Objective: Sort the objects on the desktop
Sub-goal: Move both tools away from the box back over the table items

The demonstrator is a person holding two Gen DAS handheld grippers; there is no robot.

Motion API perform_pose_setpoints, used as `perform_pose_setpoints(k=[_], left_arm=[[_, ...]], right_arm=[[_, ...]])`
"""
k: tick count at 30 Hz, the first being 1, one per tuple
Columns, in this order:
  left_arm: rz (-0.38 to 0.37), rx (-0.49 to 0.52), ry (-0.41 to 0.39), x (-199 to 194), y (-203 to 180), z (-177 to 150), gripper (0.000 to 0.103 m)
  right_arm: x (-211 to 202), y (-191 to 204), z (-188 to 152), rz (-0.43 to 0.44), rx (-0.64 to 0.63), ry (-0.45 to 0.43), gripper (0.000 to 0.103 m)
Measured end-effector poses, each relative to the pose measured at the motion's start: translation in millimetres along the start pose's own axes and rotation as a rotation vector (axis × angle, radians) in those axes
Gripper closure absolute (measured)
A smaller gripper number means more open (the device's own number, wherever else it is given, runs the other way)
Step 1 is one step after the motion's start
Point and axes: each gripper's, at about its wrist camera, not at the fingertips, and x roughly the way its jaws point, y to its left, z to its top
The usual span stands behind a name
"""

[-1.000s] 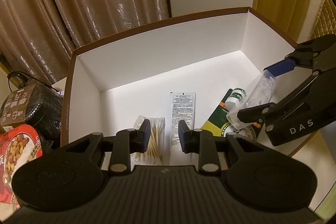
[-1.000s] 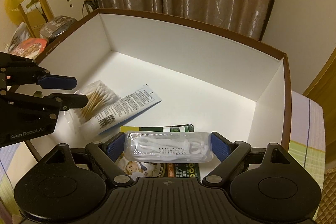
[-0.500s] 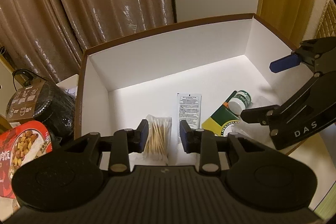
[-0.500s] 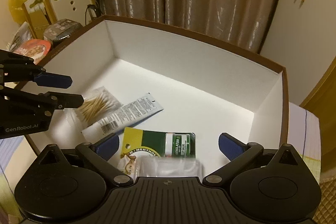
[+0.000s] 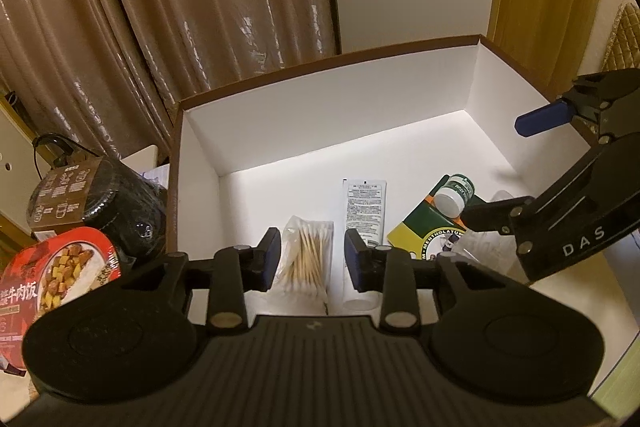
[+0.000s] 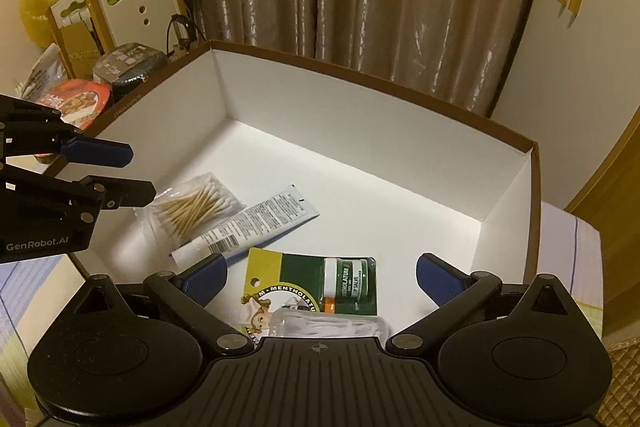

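A white-lined box with a brown rim (image 5: pixel 320 61) (image 6: pixel 400 87) holds a bag of cotton swabs (image 5: pixel 306 259) (image 6: pixel 196 205), a white tube (image 5: pixel 365 211) (image 6: pixel 256 223), a green lip-salve card (image 5: pixel 436 223) (image 6: pixel 320 281) and a clear floss-pick case (image 6: pixel 332 325) lying on the card's near end. My left gripper (image 5: pixel 313 259) hovers open above the swabs, nothing between its fingers. My right gripper (image 6: pixel 320 277) is wide open above the card and case, empty. Each gripper shows in the other's view: the right gripper (image 5: pixel 516 167) at the right, the left gripper (image 6: pixel 132 171) at the left.
Left of the box stand a red food tray (image 5: pixel 52 279) (image 6: pixel 76 99), a dark wrapped bowl (image 5: pixel 96 195) (image 6: pixel 128 65) and a white chair back (image 6: pixel 132 7). Brown curtains (image 5: pixel 160 7) hang behind. A striped cloth (image 6: pixel 568 243) covers the table on the right.
My right gripper opened and let go of the floss-pick case, which now lies on the green card. Both grippers have lifted and pulled back from the box.
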Motion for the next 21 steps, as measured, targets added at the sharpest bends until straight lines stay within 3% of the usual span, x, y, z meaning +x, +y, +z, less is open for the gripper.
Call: perform_pose_setpoints(k=[6,9,14,21], left_arm=[[0.007,-0.007,-0.019,-17,2,-1,0.067],[0.006,-0.018,-0.033,-27,2,-2,0.058],[0.004,-0.032,-0.056,-47,3,-7,0.026],[0.02,-0.038,-0.092,-76,-1,-20,0.005]], right_arm=[[-19,6,4,-0.017,0.011,-0.035,0.0],[-33,10,4,-0.023,0.015,-0.056,0.0],[-55,20,0,-0.032,0.019,-0.076,0.0],[-86,36,-13,-0.049,0.022,-0.095,0.0]])
